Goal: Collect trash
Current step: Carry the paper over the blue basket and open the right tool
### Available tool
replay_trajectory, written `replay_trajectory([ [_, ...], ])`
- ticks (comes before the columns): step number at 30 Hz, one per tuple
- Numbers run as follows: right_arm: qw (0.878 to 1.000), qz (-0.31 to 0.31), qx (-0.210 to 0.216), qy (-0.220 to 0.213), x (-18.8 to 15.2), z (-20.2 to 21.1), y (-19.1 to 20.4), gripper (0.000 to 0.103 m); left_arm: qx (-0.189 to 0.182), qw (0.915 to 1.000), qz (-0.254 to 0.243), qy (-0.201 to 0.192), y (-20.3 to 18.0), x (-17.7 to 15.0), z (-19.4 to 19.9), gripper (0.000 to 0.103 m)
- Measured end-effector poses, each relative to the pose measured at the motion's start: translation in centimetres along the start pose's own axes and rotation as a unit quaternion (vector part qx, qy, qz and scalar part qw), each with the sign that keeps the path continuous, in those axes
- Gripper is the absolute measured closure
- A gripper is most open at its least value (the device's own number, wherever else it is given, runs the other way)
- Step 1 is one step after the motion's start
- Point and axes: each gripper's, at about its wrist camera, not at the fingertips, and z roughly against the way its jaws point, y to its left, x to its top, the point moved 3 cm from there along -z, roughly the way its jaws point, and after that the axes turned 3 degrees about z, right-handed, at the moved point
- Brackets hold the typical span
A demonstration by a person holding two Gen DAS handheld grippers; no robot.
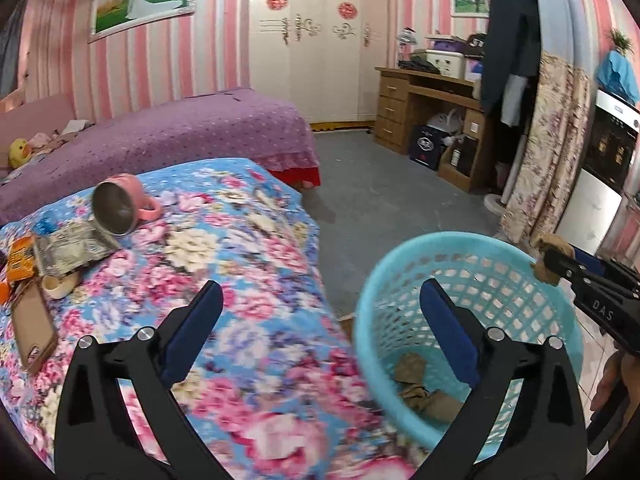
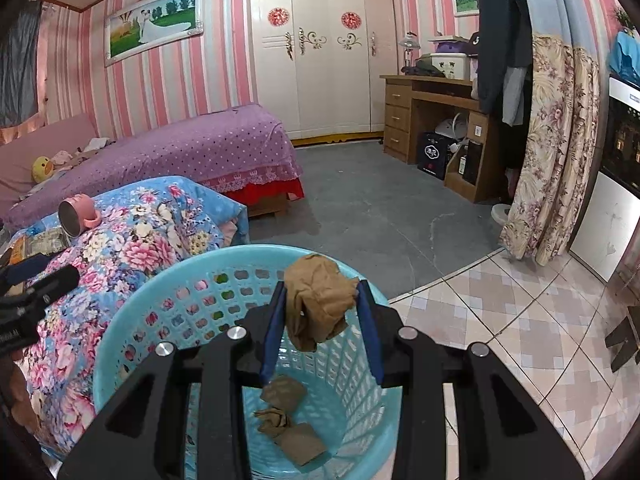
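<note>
A light blue plastic basket (image 2: 132, 312) stands beside the floral-covered table and holds several crumpled brown paper scraps (image 2: 294, 428). My right gripper (image 2: 322, 296) is shut on a crumpled brown paper wad (image 2: 320, 292) and holds it above the basket's opening. In the left wrist view the basket (image 1: 404, 264) is at lower right and the right gripper (image 1: 550, 268) with the wad (image 1: 546, 260) reaches over its far rim. My left gripper (image 1: 320, 300) is open and empty, between the table edge and the basket.
On the floral table (image 1: 248, 280) lie a tipped pink mug (image 1: 120, 208), silver and orange wrappers (image 1: 68, 252), a small white cup (image 1: 60, 284) and a phone (image 1: 34, 328). A purple bed, a white wardrobe and a wooden desk stand beyond.
</note>
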Motion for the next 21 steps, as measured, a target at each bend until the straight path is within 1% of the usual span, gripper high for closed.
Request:
replay_trajectory([
  [6,1.0,0.012,0.008,-0.002,0.3,-0.1,1.9,0.065,0.018,0.9997,0.016,0.0,2.9,-0.1,0.6,0.006],
  [8,1.0,0.011,0.009,-0.004,0.4,-0.1,2.3,0.059,0.024,0.9996,0.015,0.0,3.7,-0.2,0.8,0.006],
  [10,1.0,0.014,0.007,-0.006,0.6,-0.2,2.8,0.043,0.032,0.9994,0.012,-0.003,4.3,-0.2,1.2,0.006],
  [12,1.0,0.02,-0.001,-0.011,0.7,-0.1,3.4,0.033,0.037,0.9992,0.013,-0.007,5.2,-0.1,1.6,0.006],
  [14,1.0,0.024,-0.006,-0.014,1.0,0.0,3.9,0.029,0.039,0.9991,0.016,-0.009,6.0,0.0,1.9,0.006],
  [16,1.0,0.022,-0.008,-0.015,1.1,0.0,4.3,0.018,0.043,0.9989,0.018,-0.011,6.8,0.2,2.3,0.006],
  [18,1.0,0.019,-0.011,-0.014,1.3,-0.2,4.8,0.013,0.048,0.9986,0.018,-0.013,7.4,0.3,2.7,0.006],
  [21,1.0,0.019,-0.019,-0.013,1.6,-0.3,5.7,0.012,0.052,0.9983,0.02,-0.017,8.5,0.5,3.4,0.006],
])
